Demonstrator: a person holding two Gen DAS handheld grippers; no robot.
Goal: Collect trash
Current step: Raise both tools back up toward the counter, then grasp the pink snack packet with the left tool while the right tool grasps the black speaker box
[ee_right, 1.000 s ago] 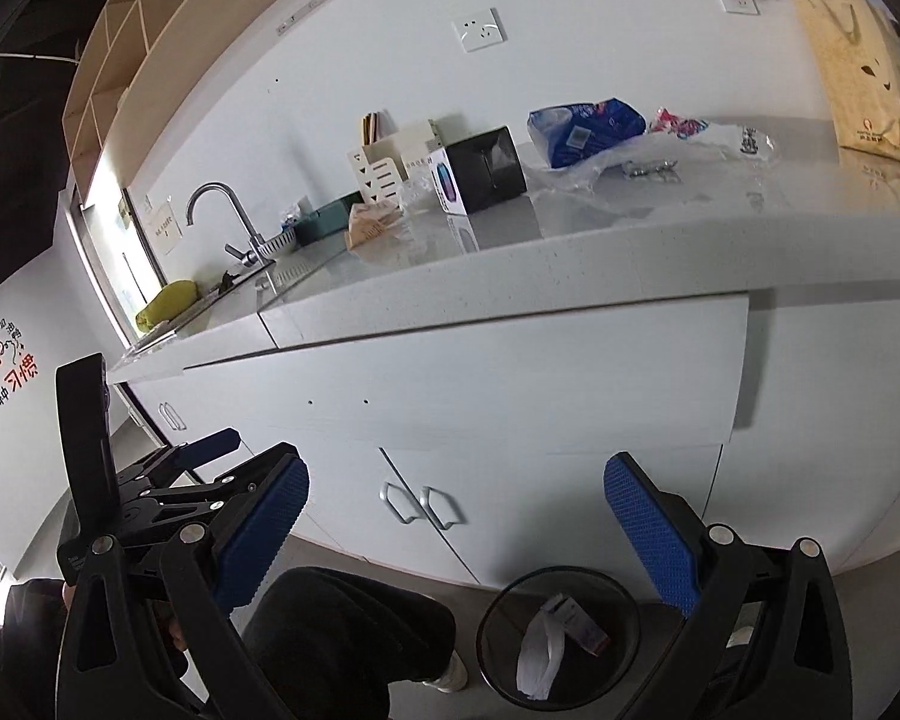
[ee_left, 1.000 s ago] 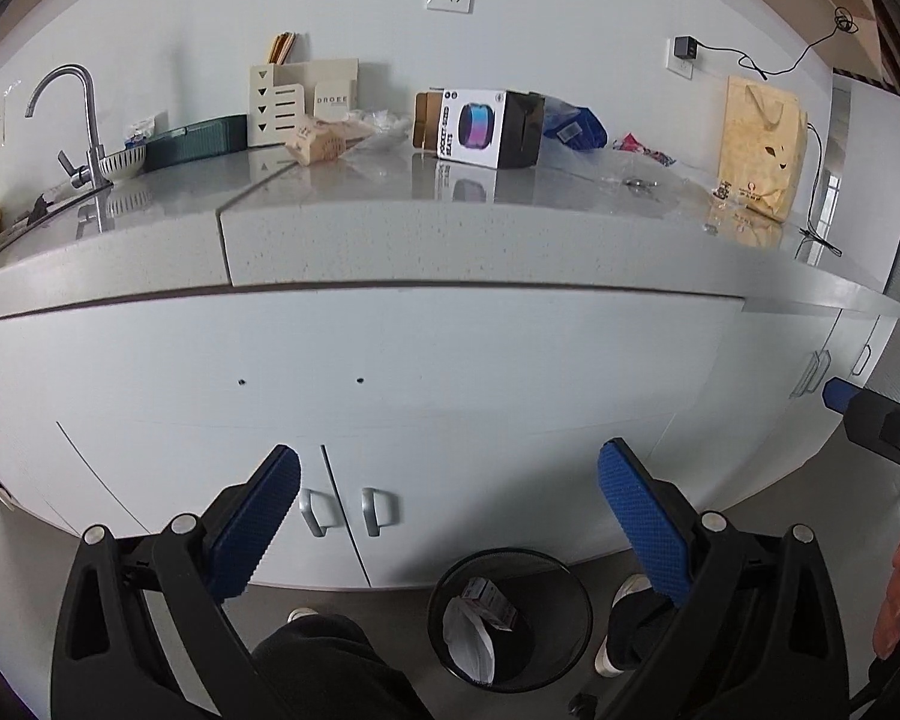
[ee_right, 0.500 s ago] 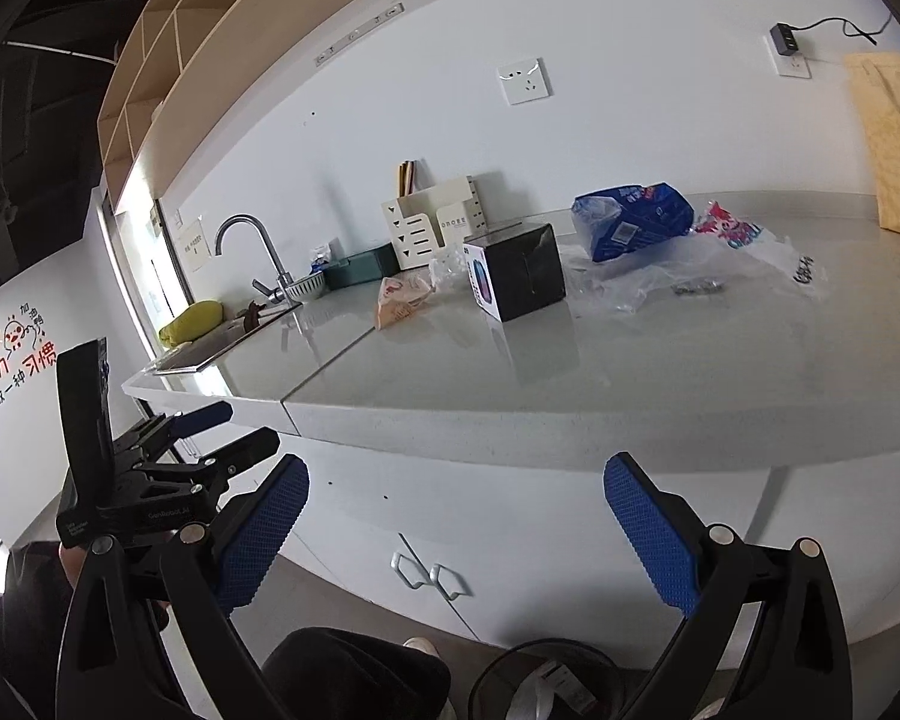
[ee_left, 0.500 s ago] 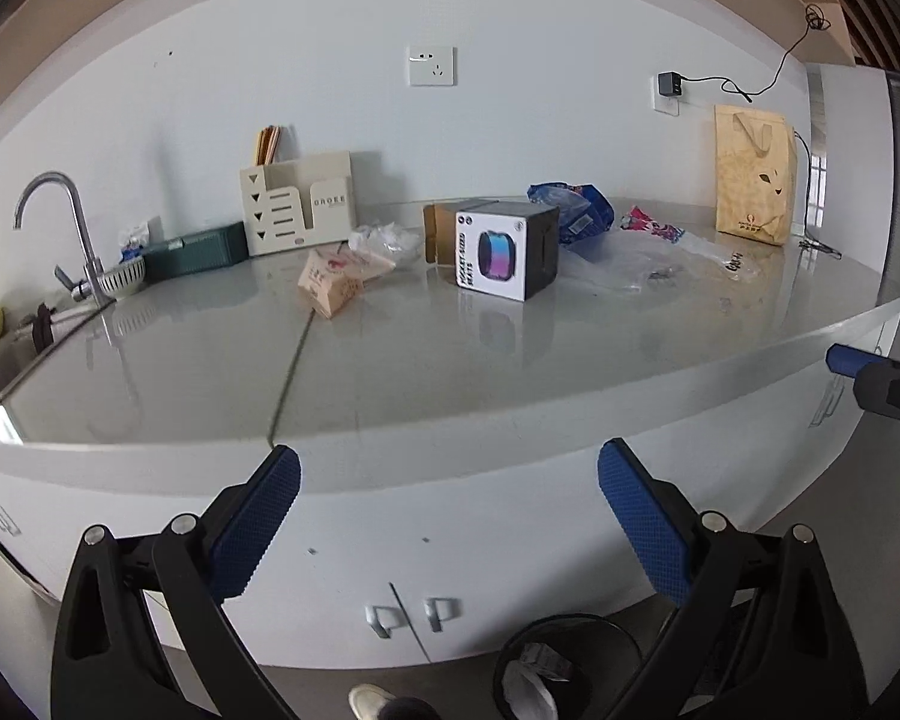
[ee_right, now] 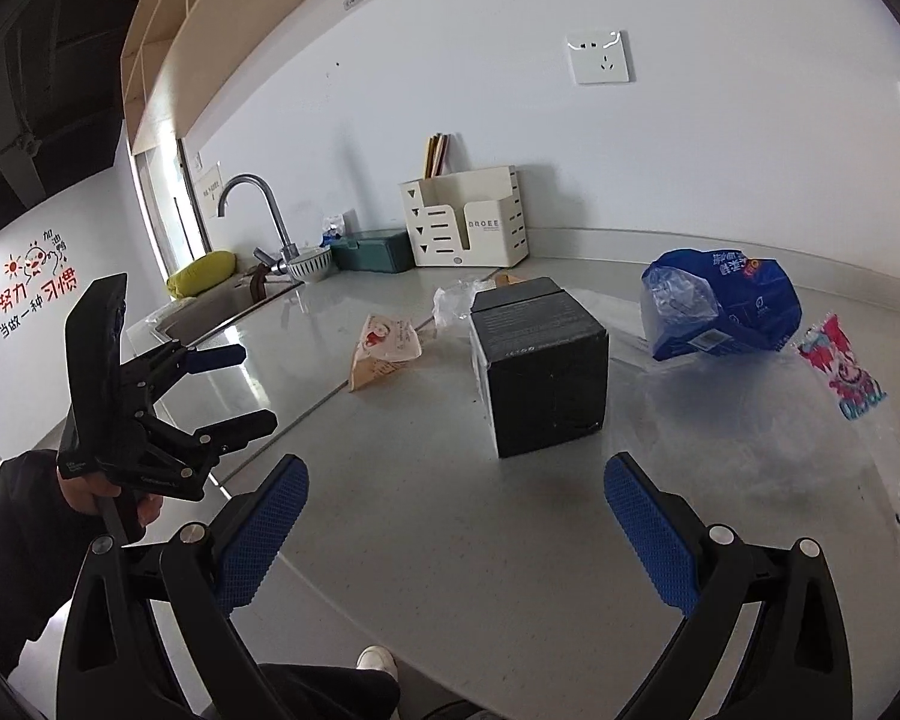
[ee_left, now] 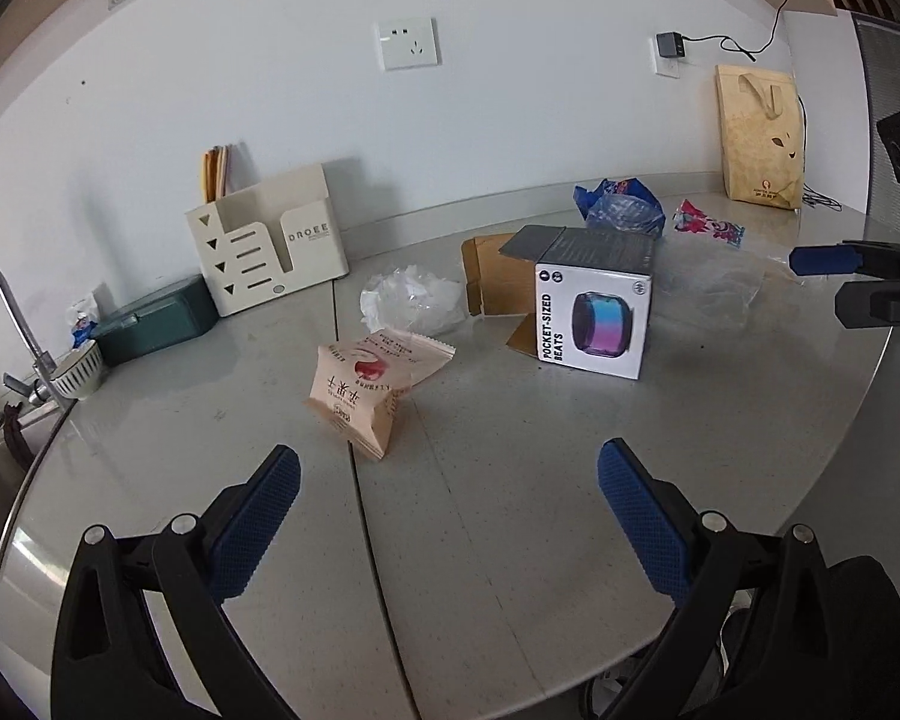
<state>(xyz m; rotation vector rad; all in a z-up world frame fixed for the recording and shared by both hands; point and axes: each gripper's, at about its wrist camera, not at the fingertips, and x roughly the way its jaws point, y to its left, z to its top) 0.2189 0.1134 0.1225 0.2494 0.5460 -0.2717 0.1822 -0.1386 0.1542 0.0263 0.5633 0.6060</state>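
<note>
Both claws are hovering over the front edge of the grey speckled stone counter [ee_left: 510,480], each gaping wide with nothing between its blue, cross-hatched rubber pads. The left claw [ee_left: 449,483] is pointing toward the middle of the counter; the right claw [ee_right: 456,495] is facing the same surface from further along the front edge.

The trash is lying scattered across the middle and back of the counter. A pale pink snack wrapper [ee_left: 369,384], crinkled and puffed with a serrated seal, is sitting nearest the left claw, just beside the counter's seam. Behind it a crumpled wad of clear plastic film [ee_left: 408,300] is resting. Beside that a glossy cardboard speaker box [ee_left: 594,318], cube-shaped, white-faced with black sides and brown flaps hanging open, is standing upright. Toward the back edge a crushed blue plastic bag [ee_right: 720,306] is slumping, and near it a flat clear wrapper with red and pink print [ee_right: 840,372] is lying on a thin transparent sheet.

A cream slotted organiser [ee_left: 267,240] is standing against the back wall, with a dark green lidded box [ee_left: 156,321] alongside. A chrome tap [ee_right: 264,210] is curving over the sink at the counter's left end. A tan paper bag [ee_left: 759,138] is leaning at the far right corner.
</note>
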